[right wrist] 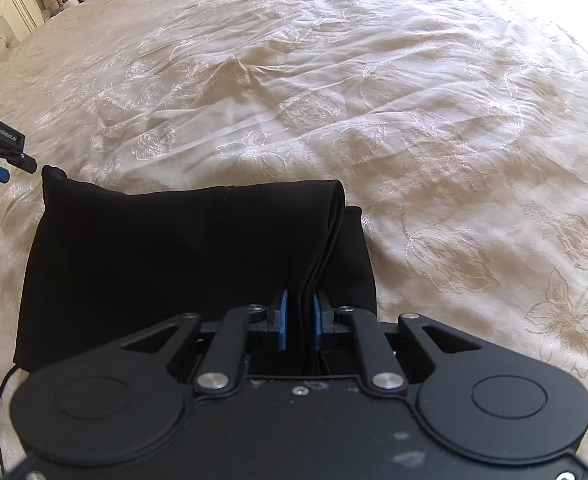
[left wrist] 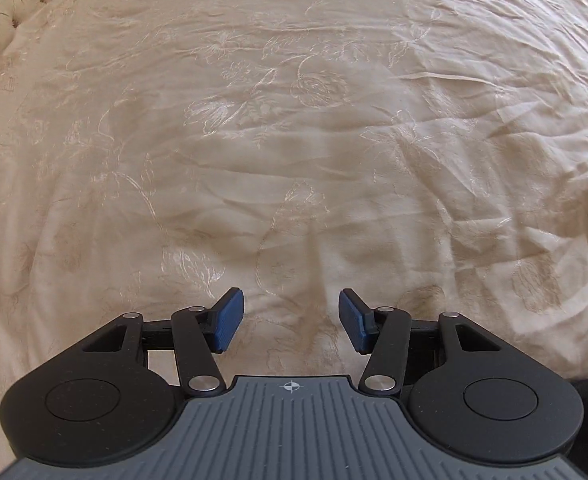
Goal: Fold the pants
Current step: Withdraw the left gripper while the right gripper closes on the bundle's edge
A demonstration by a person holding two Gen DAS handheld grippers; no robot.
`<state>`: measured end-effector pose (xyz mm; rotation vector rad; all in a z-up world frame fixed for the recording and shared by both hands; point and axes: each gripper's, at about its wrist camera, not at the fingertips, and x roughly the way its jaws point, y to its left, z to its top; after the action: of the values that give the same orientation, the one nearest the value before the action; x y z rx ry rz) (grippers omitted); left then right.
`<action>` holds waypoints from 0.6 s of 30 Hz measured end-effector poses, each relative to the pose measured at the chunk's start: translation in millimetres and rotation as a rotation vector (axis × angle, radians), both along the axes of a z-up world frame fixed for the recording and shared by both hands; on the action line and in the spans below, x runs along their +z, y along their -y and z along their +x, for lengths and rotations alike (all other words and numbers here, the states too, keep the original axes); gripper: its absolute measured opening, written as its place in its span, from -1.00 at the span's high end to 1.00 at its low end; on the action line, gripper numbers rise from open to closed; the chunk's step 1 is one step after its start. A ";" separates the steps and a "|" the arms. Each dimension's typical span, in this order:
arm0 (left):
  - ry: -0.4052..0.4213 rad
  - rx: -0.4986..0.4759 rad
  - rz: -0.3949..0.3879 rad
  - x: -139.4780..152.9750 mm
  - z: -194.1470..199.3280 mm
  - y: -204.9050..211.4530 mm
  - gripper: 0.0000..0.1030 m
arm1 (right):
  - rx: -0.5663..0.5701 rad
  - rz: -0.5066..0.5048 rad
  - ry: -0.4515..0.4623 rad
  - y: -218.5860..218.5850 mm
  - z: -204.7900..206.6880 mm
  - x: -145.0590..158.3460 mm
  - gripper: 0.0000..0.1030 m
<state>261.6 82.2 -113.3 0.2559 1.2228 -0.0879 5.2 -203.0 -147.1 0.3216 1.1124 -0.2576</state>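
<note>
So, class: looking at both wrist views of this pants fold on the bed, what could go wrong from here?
1. The right gripper pinches only the stacked edges of the black pants; a layer could slip out when pulled.
2. The left gripper is open and holds nothing, so the far corner is free and may drag or unfold.
3. The bedspread is soft and wrinkled; it may bunch under the fold.

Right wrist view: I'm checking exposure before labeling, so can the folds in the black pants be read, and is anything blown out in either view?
Right wrist view: the black pants are nearly featureless, only layered edges show near the right gripper; the top right corner is blown out. Left wrist view: the bedspread is evenly lit, with fisheye bending at the edges and a small overexposed patch top right.
</note>
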 end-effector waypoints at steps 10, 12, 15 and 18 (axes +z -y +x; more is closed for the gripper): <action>-0.060 -0.184 -0.059 -20.1 -83.2 39.8 -0.01 | -0.154 0.100 -0.019 30.7 -4.7 -11.5 0.49; -0.077 -0.194 -0.082 -24.1 -92.0 42.7 -0.01 | -0.214 0.128 0.045 39.1 -15.9 0.4 0.48; -0.112 -0.262 -0.043 -39.9 -99.7 51.0 -0.02 | -0.254 0.133 0.067 47.4 -31.7 11.7 0.43; -0.140 -0.265 -0.021 -54.9 -97.6 53.9 -0.03 | -0.281 0.167 0.069 52.1 -46.7 14.3 0.43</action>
<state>163.9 28.3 -168.2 0.3986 1.3211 -0.3530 -41.5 -255.1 -132.7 0.6334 1.0218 -0.3996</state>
